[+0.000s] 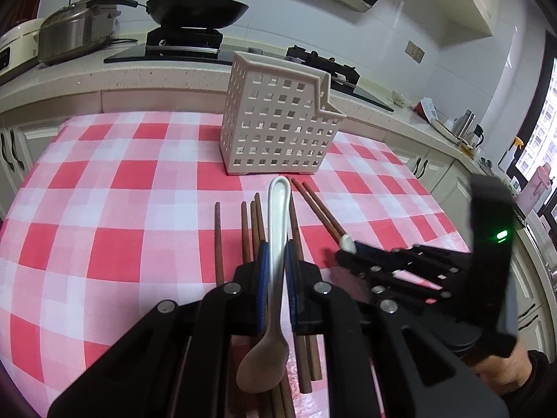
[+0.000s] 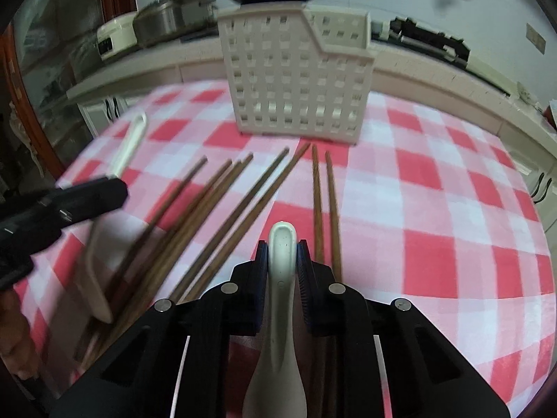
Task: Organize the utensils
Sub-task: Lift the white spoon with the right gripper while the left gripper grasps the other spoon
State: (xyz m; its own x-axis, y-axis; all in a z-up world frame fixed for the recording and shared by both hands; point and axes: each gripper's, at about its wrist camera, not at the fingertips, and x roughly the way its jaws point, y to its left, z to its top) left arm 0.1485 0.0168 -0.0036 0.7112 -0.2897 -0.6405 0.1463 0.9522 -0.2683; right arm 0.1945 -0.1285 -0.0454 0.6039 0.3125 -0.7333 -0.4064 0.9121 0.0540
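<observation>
A kitchen counter with a black wok (image 1: 196, 8) on a burner and a steel lidded pot (image 1: 75, 33) runs behind a table spread with a red-and-white checked cloth (image 1: 104, 202). At the far middle of the cloth stands a beige perforated plastic utensil holder (image 1: 278, 115), upright. Brown wooden chopsticks (image 2: 222, 216) lie loose on the cloth near it, fanned out with their tips toward the holder. The left gripper (image 1: 276, 261) is clamped on the handle of a white ceramic soup spoon (image 1: 275, 244), bowl end near the camera. To its right, the right gripper (image 2: 282, 261) has its blue pads against the handle of a second white ceramic spoon (image 2: 282, 278), whose handle tip points toward the holder.
</observation>
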